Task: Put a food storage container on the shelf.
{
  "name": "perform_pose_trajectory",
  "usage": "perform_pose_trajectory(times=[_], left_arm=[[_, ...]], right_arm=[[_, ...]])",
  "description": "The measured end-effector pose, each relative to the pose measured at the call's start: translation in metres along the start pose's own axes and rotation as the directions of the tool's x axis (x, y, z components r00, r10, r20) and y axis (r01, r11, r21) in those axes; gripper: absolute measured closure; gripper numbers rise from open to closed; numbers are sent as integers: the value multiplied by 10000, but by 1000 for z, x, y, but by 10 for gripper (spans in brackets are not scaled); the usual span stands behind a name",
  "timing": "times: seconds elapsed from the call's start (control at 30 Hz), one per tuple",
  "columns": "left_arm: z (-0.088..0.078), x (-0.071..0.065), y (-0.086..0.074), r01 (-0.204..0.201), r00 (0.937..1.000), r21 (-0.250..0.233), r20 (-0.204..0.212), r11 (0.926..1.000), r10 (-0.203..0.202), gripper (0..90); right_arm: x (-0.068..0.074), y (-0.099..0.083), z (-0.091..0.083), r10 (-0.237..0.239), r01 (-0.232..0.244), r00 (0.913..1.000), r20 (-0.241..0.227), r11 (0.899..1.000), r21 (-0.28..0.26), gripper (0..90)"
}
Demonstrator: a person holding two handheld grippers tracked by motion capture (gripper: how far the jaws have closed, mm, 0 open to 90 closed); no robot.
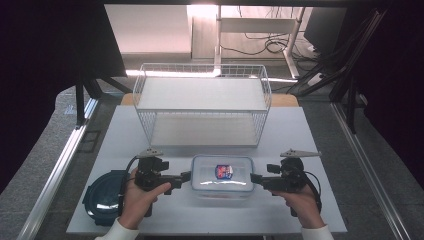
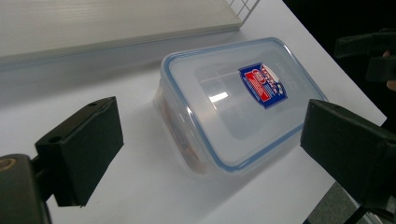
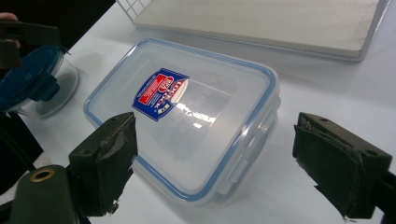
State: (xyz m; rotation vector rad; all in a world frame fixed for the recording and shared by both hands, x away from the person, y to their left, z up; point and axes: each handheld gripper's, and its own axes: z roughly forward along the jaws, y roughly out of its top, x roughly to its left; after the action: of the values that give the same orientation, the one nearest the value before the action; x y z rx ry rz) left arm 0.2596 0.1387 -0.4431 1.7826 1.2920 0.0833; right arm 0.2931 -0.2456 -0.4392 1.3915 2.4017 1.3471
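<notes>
The clear rectangular plastic box with a blue-rimmed lid (image 1: pixel 222 176) sits on the white bench (image 1: pixel 310 145), in front of the white wire shelf rack (image 1: pixel 202 102). Left hand-held gripper (image 1: pixel 186 176) and right hand-held gripper (image 1: pixel 255 178) flank it, jaws wide, gripping nothing; any lifting or shelving looks yet to come.

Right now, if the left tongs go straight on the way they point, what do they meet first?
Most likely the clear rectangular container with the blue-rimmed lid. The left tongs point level at its near short side, jaws open, nothing between them. The gap looks small, though depth is hard to judge.
</notes>
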Motion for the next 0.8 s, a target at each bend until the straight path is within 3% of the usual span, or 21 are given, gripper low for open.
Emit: perform_pose_trajectory(times=[0.23, 0.5, 0.67, 0.8], left_arm=[[23, 10, 7, 576, 9980, 366, 231, 9977, -585, 34], [53, 13, 7, 927, 9899, 1018, 974, 9905, -1026, 53], [62, 15, 5, 1194, 9840, 1219, 1179, 9853, -1338, 70], [69, 19, 3, 1264, 9838, 1464, 1083, 9811, -1429, 81]], right_arm=[[-3, 2, 8, 273, -272, 9996, -70, 9995, 156, 122], [-17, -2, 16, 689, -686, 9975, -130, 9974, 239, 105], [-23, -3, 23, 860, -854, 9961, -196, 9958, 323, 98], [-30, -6, 31, 1277, -1254, 9908, -438, 9907, 526, 95]])
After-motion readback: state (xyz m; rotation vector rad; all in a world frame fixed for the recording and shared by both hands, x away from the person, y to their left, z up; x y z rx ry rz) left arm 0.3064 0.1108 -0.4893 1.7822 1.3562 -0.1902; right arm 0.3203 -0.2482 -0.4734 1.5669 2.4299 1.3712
